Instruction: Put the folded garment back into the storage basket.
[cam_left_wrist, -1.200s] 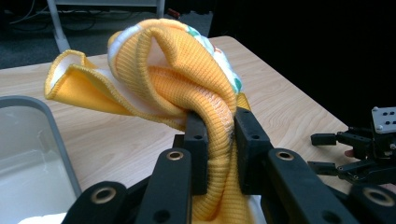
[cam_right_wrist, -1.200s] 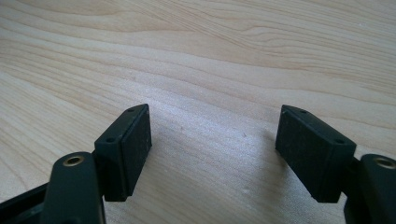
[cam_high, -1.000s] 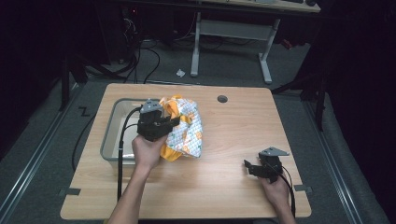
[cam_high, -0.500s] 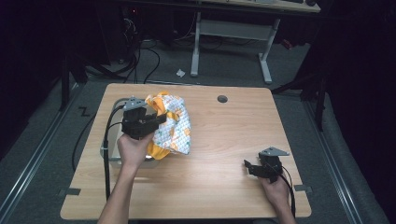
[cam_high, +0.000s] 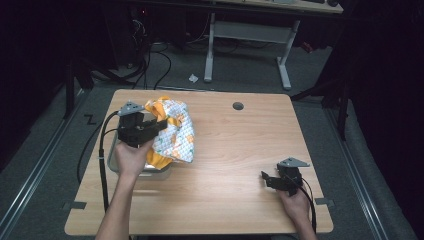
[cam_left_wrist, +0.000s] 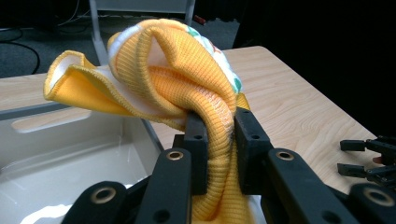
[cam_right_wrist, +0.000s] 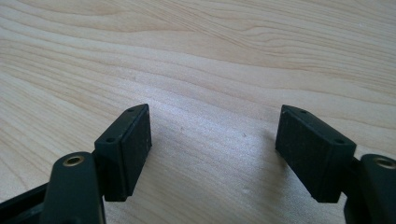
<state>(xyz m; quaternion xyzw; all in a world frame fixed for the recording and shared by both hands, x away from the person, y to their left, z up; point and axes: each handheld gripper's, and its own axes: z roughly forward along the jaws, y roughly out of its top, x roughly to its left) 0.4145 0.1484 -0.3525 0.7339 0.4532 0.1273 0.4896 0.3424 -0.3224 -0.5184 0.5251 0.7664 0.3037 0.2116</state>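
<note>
From the high view, the left hand-held gripper (cam_high: 150, 129) holds a bunched garment (cam_high: 172, 131), orange knit with a white patterned panel, lifted over the near right corner of a shallow metal tray (cam_high: 114, 159) at the left edge of the wooden surface (cam_high: 235, 150); the cloth hangs partly above the tray and partly above the wood, which suggests it is being carried to or from the tray, though I cannot tell which. The right hand-held gripper (cam_high: 270, 179) rests low near the front right corner, well apart from the garment, apparently idle. In the left gripper view, the jaws are clamped on a twisted roll of the orange ribbed knit (cam_left_wrist: 217, 140), a thick fold that probably gives a secure hold on soft cloth, with the pale tray interior (cam_left_wrist: 60, 158) below. In the right gripper view, the jaws stand wide apart with nothing between them, just above bare wood grain (cam_right_wrist: 205, 60).
</note>
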